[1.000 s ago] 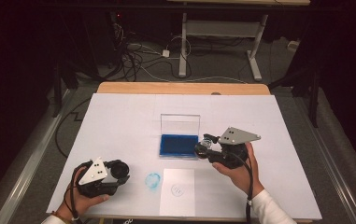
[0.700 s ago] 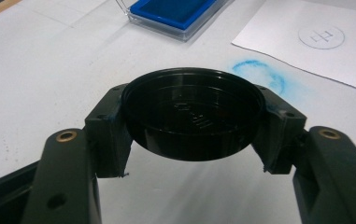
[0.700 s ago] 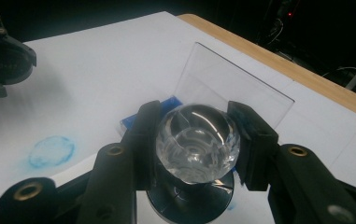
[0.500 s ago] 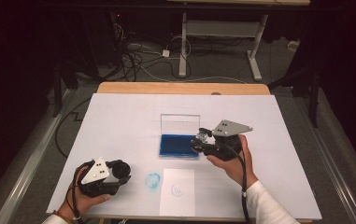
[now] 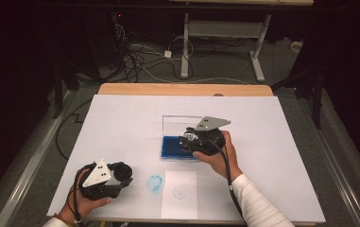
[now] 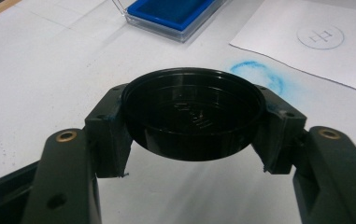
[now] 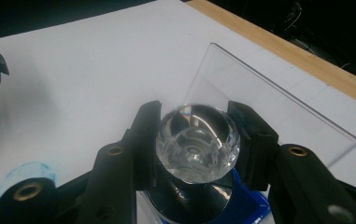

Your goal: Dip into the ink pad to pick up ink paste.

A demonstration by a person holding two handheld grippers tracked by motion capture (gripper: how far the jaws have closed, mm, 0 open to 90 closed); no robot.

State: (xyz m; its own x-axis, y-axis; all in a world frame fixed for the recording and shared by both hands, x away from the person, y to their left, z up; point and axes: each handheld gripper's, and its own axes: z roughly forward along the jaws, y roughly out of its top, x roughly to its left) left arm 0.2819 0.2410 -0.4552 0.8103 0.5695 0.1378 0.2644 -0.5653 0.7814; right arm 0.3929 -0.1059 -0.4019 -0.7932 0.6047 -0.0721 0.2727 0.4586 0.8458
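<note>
a black cap (image 6: 193, 120) is pinched in the left gripper (image 6: 192, 126), a stamp's faceted clear knob (image 7: 196, 142) in the right gripper (image 7: 195, 140) over the centre-frame blue ink pad (image 5: 177, 147); inking and another print on the paper sheet (image 5: 180, 208) are judged left.

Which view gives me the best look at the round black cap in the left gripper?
The left gripper view: the round black cap sits close up, clamped between both jaws. The high view shows it small at the left gripper. The right gripper view catches a dark sliver at its left edge.

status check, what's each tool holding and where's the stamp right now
Left tool shut on black cap, low over table. Right tool shut on clear-knobbed stamp, over blue ink pad. Nothing in the way; paper sheet near front edge.
</note>
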